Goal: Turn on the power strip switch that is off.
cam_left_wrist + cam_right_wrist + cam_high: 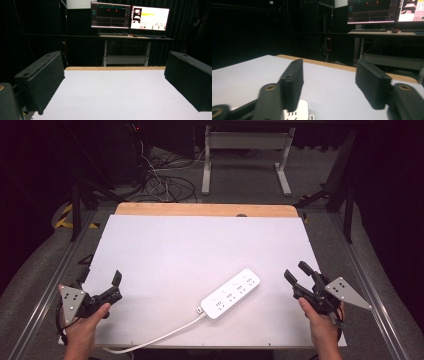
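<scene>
A white power strip (231,294) lies flat on the desk (190,250), in the lower centre-right of the high view. It is a long, smooth plastic block with rounded corners, set on a slant so that its far end points to the upper right, and its top carries a row of socket groups. A round white cable (159,336) leaves its near end and curves down to the lower left, over the desk's front edge. The desk top is a matt white sheet with a faintly grainy surface; a strip of bare pale wood shows along its far edge.

The left gripper (114,286) sits at the lower left of the high view, held in a hand (82,330) over the desk's near corner, well apart from the power strip. In the left gripper view its jaws are thick black blocks with a rough, foam-like face, standing wide apart with nothing between them.

The right gripper (298,274) is at the lower right, held in the other hand (322,327), near the strip's far end but not touching it. In the right gripper view its jaws stand about half open, empty, and a corner of the white strip (295,111) shows at the bottom edge below the left-hand jaw.
</scene>
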